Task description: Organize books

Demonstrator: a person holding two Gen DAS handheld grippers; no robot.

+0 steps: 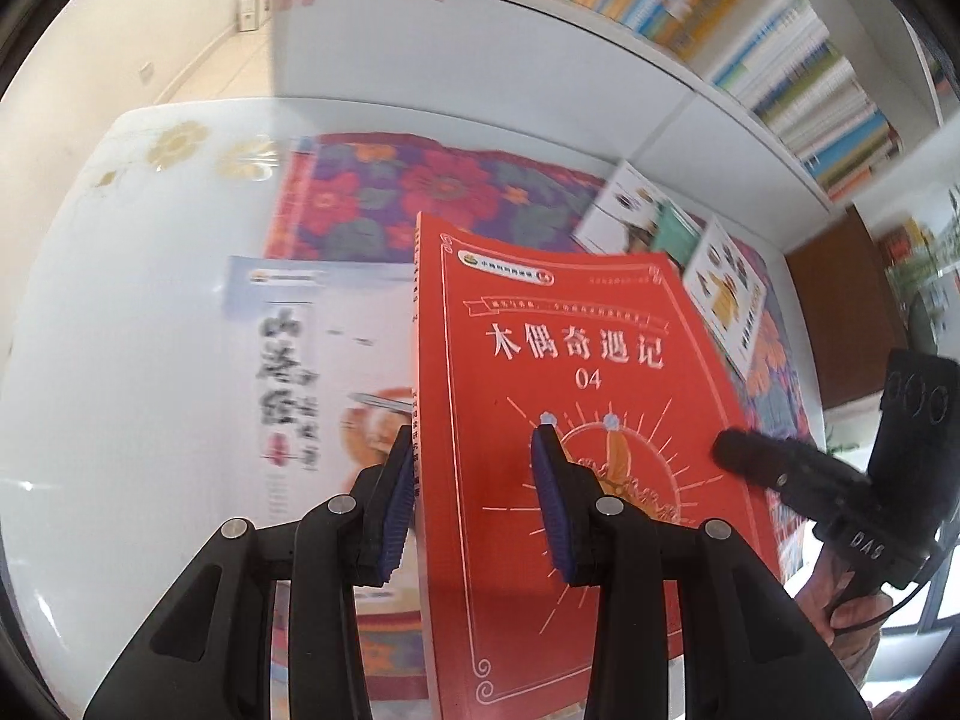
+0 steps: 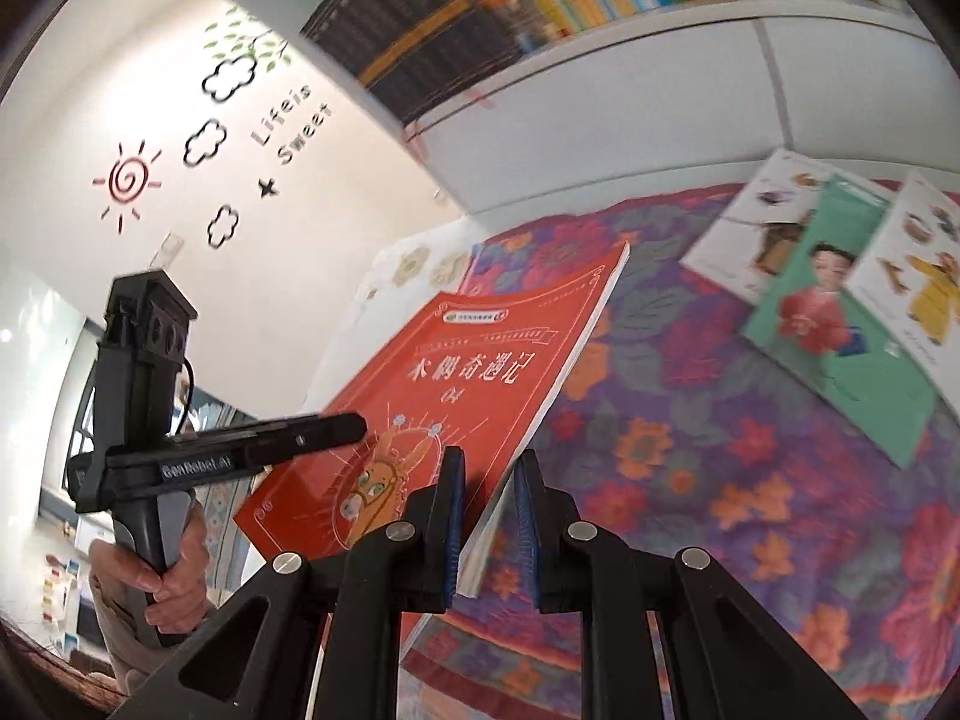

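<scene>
Bright, even daylight fills both fisheye views, whose edges bend and darken into a black rim, while motion blur smears the rows of colourful shelved books and glare whitens the glossy white table.

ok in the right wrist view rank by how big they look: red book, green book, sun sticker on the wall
1. red book, though nearness to the camera inflates it
2. green book
3. sun sticker, smallest as seen, but it is farthest, so its real size is unsure
</scene>
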